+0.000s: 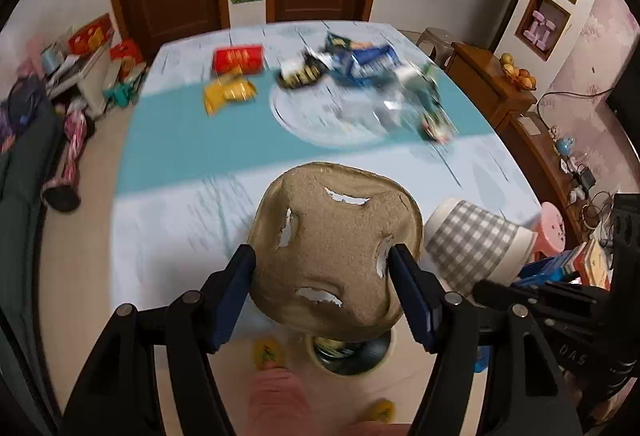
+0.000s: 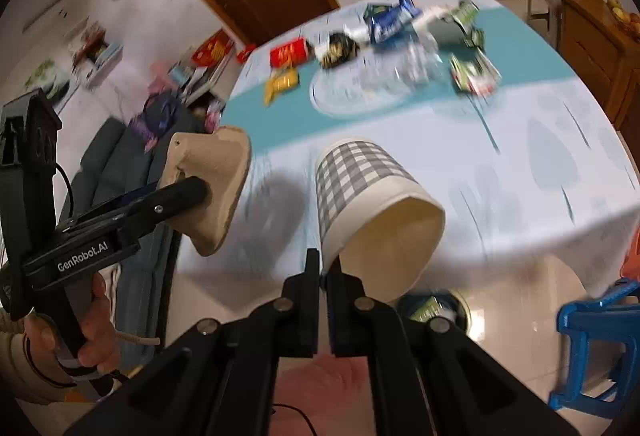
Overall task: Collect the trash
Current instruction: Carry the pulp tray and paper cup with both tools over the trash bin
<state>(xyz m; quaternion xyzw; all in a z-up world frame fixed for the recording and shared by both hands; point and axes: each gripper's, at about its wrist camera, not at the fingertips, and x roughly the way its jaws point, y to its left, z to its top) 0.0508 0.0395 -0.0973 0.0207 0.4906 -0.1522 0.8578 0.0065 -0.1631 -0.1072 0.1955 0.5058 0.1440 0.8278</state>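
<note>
My left gripper [image 1: 322, 256] is shut on a brown pulp cup carrier [image 1: 332, 244], held in the air above the table's near edge; it also shows in the right wrist view [image 2: 212, 187]. My right gripper [image 2: 325, 264] is shut on the rim of a grey checked paper cup [image 2: 372, 207], tilted with its mouth toward me; the cup also shows in the left wrist view [image 1: 476, 240]. A bin [image 1: 352, 354] with wrappers inside stands on the floor below both grippers, also in the right wrist view [image 2: 434, 306]. Snack wrappers [image 1: 240, 75] lie on the far half of the table.
The table [image 1: 168, 203] has a light blue cloth with a teal band. A glass plate [image 1: 320, 111] sits mid-table. A blue stool [image 2: 596, 340] stands to the right, a dark sofa [image 1: 20, 195] to the left, a wooden cabinet [image 1: 500, 91] at far right.
</note>
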